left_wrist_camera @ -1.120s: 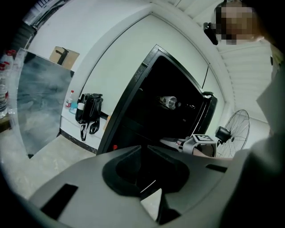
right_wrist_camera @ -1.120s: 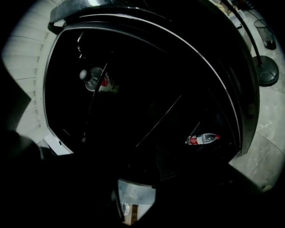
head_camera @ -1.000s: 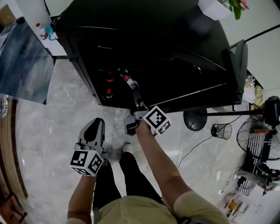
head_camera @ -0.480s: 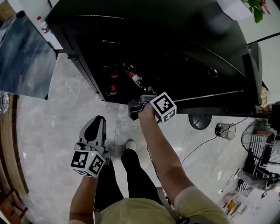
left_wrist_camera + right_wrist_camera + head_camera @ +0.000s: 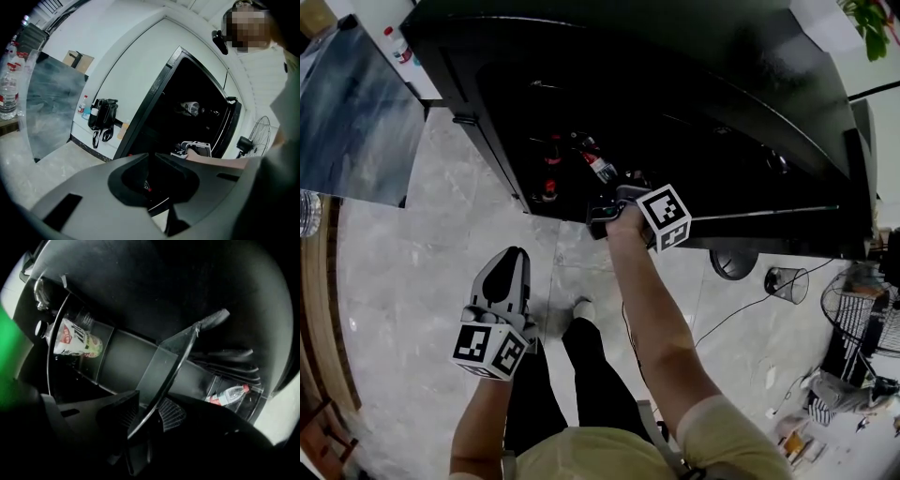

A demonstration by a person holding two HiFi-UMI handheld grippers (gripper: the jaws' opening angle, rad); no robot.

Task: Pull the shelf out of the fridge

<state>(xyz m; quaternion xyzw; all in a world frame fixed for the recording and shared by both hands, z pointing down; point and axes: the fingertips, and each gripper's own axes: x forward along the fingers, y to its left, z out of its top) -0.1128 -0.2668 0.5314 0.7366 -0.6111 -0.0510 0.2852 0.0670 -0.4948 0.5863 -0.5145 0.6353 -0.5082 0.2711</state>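
The black fridge [image 5: 694, 84] stands open and dark inside. My right gripper [image 5: 147, 411] reaches into it, and in the head view only its marker cube [image 5: 667, 217] and body show at the opening. The thin front edge of a glass shelf [image 5: 164, 366] runs between the two ribbed pads [image 5: 171, 414]. The jaws are closing on that edge, and a small gap still shows at the left pad. My left gripper [image 5: 508, 267] hangs shut and empty over the floor, well short of the fridge; its jaws [image 5: 151, 157] meet with nothing between them.
Bottles lie inside the fridge: a red-labelled one [image 5: 228, 394], a white-labelled one [image 5: 77, 341], and others [image 5: 598, 167]. A grey panel [image 5: 356, 112] leans at left. A fan [image 5: 862, 319], a wire bin [image 5: 786, 281] and cables are at right. A black bag [image 5: 103, 117] hangs by the wall.
My right gripper has moved forward from the fridge's front edge into its opening. The left gripper has stayed where it was, shut.
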